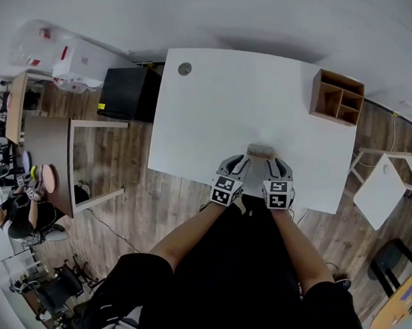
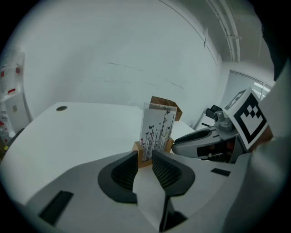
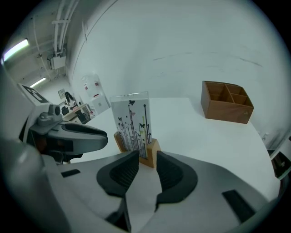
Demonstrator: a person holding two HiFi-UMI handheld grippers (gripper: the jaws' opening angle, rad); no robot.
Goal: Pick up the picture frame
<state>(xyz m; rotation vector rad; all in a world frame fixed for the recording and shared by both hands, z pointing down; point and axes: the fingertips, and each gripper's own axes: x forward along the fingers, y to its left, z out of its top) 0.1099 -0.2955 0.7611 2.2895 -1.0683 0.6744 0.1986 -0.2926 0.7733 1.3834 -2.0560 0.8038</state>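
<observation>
The picture frame [image 1: 260,151] stands upright on the white table [image 1: 210,118], close to the table's near edge where the person stands, and its wooden base rests flat on the table top. Nothing has been lifted yet. The left gripper [image 1: 240,163] and the right gripper [image 1: 276,165] are both over that same near edge of the table, one at each end of the frame's base.

In the left gripper view the jaws stand a narrow way apart with bare table showing between them, and the left end of the base sits right at their mouth. The right gripper view shows the same thing mirrored: a narrow gap, with the right end of the base at the tips. I judge that neither gripper has clamped on the wood. What is left, as I see it, is to slide on a little, close on the base and raise the frame off the table.

As for writing, I can read none. The frame holds a print of thin black stems with small butterflies and no words. The cubes on the grippers carry only black-and-white square markers. A wooden box [image 1: 337,96] with compartments sits at the table's far right corner, unmarked. Off the table's far left, a white box [image 1: 79,60] shows red labels too small to read.
</observation>
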